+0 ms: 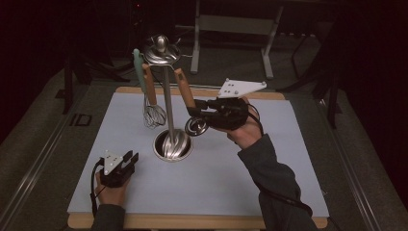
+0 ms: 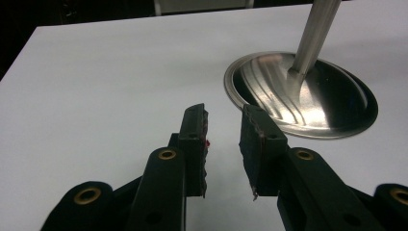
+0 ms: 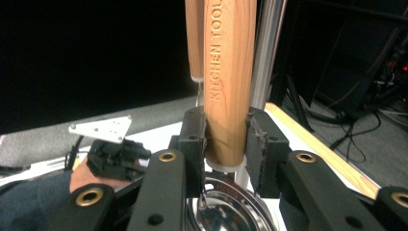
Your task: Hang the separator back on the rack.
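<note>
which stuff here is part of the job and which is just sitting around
In the job:
- right gripper, fingers shut on the wooden-handled strainer
- utensil stand it hangs from

Just there:
- whisk and green-handled utensil, hanging on the stand
- left gripper, open, resting on the white mat

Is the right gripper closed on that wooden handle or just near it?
Closed on it. In the right gripper view both jaws press the wooden handle near its lower end; the right gripper holds the utensil tilted beside the stand.

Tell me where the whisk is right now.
In the high view, the whisk hangs from the left side of the steel stand, opposite the wooden-handled utensil clamped by the right gripper.
</note>
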Demonstrator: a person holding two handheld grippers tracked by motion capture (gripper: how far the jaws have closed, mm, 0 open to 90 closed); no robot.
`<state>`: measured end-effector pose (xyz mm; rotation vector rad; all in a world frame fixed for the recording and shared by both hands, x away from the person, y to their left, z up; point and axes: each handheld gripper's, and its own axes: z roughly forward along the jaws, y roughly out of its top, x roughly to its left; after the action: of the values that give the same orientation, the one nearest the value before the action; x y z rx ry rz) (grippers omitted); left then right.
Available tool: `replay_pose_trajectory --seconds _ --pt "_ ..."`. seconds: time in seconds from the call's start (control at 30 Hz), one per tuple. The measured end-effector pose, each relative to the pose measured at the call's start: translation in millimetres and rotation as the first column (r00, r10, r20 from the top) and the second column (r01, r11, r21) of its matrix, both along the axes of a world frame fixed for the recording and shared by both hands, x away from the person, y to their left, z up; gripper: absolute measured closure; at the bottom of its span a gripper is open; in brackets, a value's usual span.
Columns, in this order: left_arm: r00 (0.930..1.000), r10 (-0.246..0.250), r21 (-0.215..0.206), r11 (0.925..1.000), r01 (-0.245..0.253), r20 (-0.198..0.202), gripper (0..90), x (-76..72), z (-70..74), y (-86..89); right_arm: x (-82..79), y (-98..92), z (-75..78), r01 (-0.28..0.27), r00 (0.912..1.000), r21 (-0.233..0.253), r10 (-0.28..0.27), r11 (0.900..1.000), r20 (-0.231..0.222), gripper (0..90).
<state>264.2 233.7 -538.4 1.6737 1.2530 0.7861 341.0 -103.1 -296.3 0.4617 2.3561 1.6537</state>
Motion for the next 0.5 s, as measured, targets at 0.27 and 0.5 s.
replay_pose_trajectory --seconds 0.27,0.5 --pt "1.0000 -0.001 0.000 1.0000 0.001 -0.002 71.5 0.2 0.0 0.1 8.1 12.5 4.6 -0.003 1.0000 0.016 0.003 1.000 -0.007 70.9" --pt "1.0000 -0.001 -0.006 1.0000 0.001 -0.002 71.4 0.4 -0.1 0.6 19.4 20.0 -5.1 0.006 0.9983 0.019 -0.005 1.000 -0.058 65.7"
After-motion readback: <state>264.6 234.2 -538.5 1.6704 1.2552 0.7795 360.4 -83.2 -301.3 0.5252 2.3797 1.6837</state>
